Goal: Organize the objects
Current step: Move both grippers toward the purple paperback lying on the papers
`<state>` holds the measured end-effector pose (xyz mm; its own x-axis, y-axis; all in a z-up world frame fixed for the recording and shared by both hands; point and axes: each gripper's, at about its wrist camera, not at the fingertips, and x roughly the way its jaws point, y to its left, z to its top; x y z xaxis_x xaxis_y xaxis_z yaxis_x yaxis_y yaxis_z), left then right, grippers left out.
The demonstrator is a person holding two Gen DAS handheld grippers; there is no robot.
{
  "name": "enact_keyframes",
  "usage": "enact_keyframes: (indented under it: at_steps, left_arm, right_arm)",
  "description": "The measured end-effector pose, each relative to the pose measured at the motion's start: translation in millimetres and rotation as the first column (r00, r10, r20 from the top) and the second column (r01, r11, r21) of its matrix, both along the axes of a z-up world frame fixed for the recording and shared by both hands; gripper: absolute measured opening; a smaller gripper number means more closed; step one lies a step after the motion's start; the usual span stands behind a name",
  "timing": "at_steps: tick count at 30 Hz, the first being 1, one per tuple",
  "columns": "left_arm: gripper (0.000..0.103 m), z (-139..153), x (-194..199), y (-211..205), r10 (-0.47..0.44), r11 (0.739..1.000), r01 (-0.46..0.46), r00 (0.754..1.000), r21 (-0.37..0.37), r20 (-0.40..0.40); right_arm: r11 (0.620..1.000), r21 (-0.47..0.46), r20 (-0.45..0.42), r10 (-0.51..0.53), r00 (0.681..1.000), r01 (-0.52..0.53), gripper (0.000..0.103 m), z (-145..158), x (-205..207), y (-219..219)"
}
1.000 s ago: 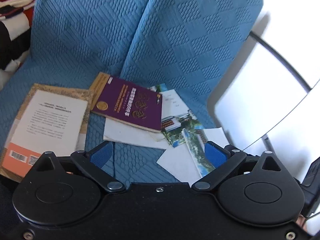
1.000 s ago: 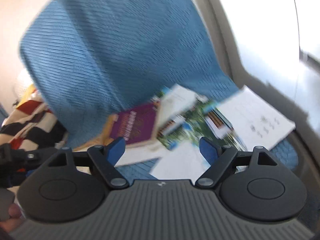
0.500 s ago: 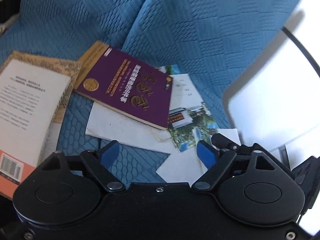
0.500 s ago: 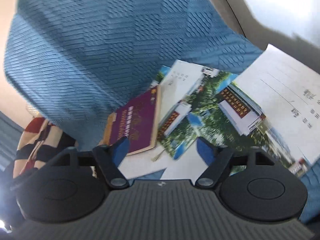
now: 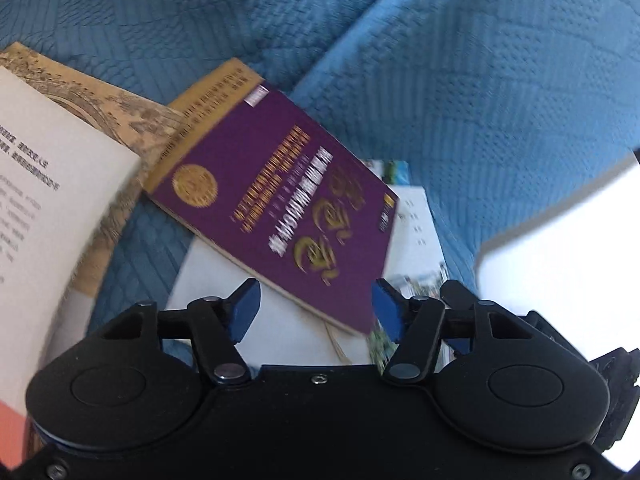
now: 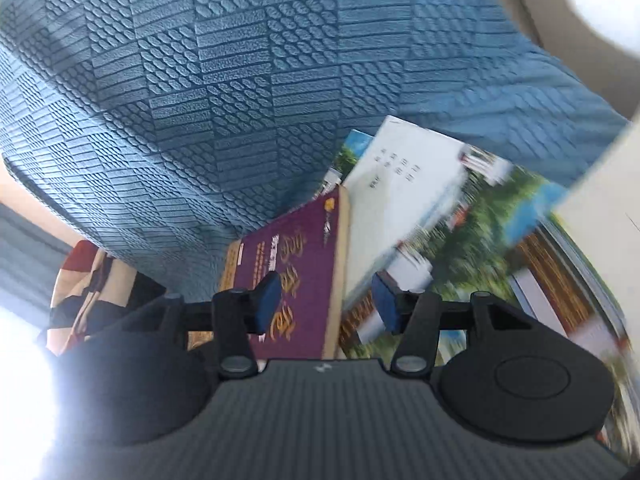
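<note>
I am holding my left gripper (image 5: 316,306) low over a purple book (image 5: 280,216) that is lying flat on a blue quilted sofa cover (image 5: 480,80); its jaws are spread wide, with the book's near corner sitting in the gap between them, and I cannot tell whether either blue pad is touching it. The book is resting on a white sheet of paper (image 5: 288,320) and is overlapping a photo brochure (image 5: 416,240) on its right side. To its left a tan patterned book (image 5: 112,116) is lying with its pale back panel facing up, its corner close to the purple book's gold spine edge.

I am holding my right gripper (image 6: 326,304) beside the same purple book (image 6: 296,276), jaws also spread and gripping nothing. From this view the book's page edge is running straight down between the two pads, with the left pad over the purple cover and the right pad over the photo brochure (image 6: 480,240), which is showing trees and buildings. A second white printed sheet (image 6: 400,192) is lying partly on the brochure. A striped red, black and cream cloth (image 6: 92,280) is showing at the far left, past the blue quilted sofa cover (image 6: 240,80)
</note>
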<state>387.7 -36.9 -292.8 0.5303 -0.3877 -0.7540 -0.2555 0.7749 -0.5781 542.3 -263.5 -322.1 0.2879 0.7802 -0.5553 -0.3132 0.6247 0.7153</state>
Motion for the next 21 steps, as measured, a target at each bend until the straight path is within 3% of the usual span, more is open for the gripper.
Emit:
enact_keyframes:
  at_steps: [6,11,21]
  left_arm:
    - [0.053,-11.0,10.4,0.4,0.003,0.999,-0.002,0.999,0.038,-0.043]
    - [0.052,-11.5,11.4,-2.6,-0.003,0.999,0.005,1.0,0.052,-0.029]
    - [0.045,-14.2,12.6,3.3,0.011,1.0,-0.009,0.999,0.021,-0.054]
  right_arm:
    - [0.998,-0.062,0.013,0.019,1.0,-0.018,0.054,-7.0,35.8,30.4]
    - [0.991,-0.125,0.029,0.051,0.998,-0.047,0.053,-15.8,64.1,51.1]
    - [0.987,-0.047,-0.007,0.154,0.988,-0.154,0.054,-22.4,99.3,69.4]
